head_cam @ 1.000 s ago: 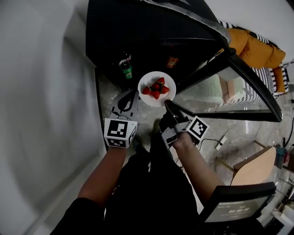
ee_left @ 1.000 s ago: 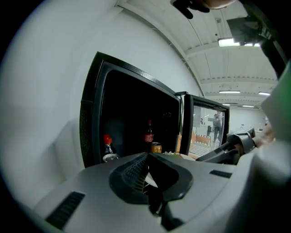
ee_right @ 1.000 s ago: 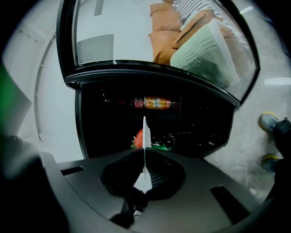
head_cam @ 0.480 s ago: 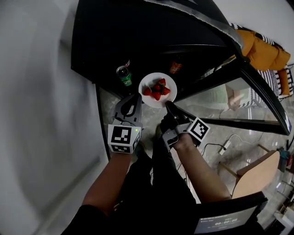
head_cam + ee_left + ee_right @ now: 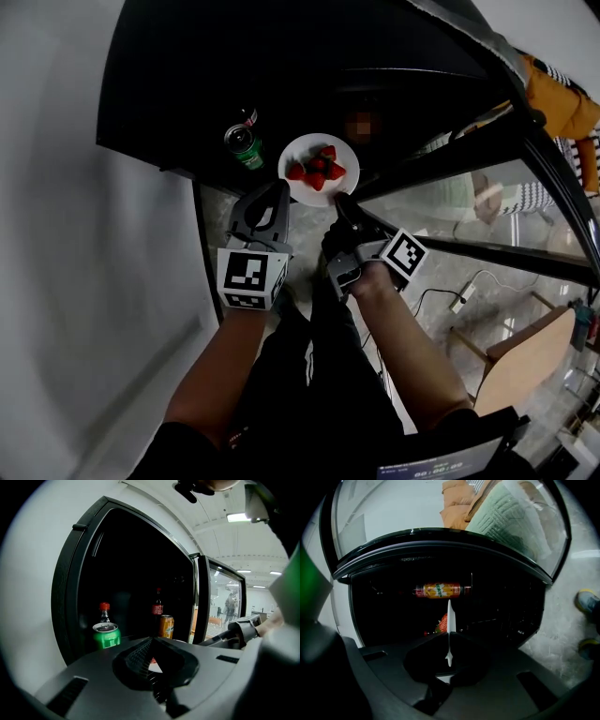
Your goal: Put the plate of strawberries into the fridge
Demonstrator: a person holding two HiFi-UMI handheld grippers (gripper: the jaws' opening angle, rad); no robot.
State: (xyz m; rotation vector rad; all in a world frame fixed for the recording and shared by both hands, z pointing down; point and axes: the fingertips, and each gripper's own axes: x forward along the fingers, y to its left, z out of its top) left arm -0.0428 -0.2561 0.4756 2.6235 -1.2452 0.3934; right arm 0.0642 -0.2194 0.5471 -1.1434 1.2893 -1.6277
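The right claw [image 5: 343,202] is clenched on the near right rim of the white plate [image 5: 302,150]; in the right gripper view the plate shows edge-on, pinched between the two jaws. Red strawberries [image 5: 317,170] lie heaped at the middle of the plate. The plate is held level at the open front of the black fridge [image 5: 281,66], its far part over the dark interior and its near edge over the pale stone floor [image 5: 214,202]. The left claw [image 5: 277,190] is closed with nothing between its jaws, its tip just beside the plate's near left edge. Inside the fridge a green can [image 5: 106,634] stands to the left of the plate, a red-capped bottle [image 5: 104,613] just behind it. Farther right stand an orange can [image 5: 166,626] and a dark bottle [image 5: 158,604]. The glass fridge door [image 5: 469,202] is swung open to the right
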